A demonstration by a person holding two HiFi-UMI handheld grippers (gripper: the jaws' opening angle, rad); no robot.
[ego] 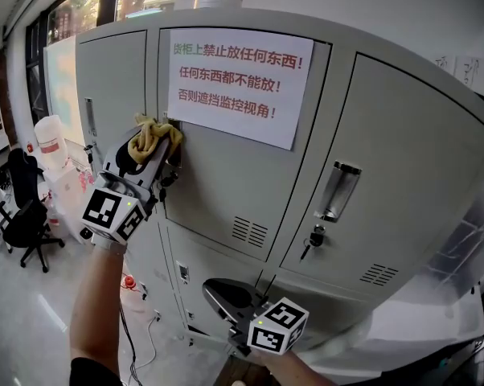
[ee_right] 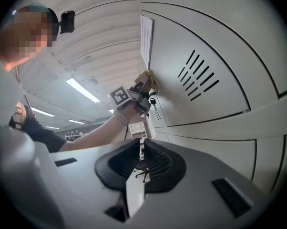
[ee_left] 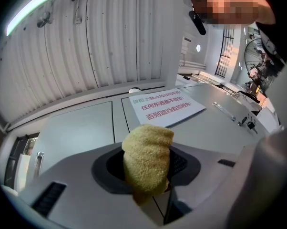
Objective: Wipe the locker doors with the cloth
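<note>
here, left gripper [ego: 148, 151] jaws clamp fuzzy yellow cloth [ego: 156, 132], bunched against locker door [ego: 226, 185]; right gripper [ee_right: 140, 157] jaws together, empty.

One cloth [ego: 151, 133], one notice [ego: 238, 83], one chair [ego: 25, 215], two claws [ego: 162, 146] [ego: 215, 290]

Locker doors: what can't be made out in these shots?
- Head view: whether the cloth touches the upper door; the left hand-held gripper covers the contact spot.
- Head view: lower door, partly behind the right hand-held gripper.
- Head view: wall papers at the right edge, cut off and too small to read.
</note>
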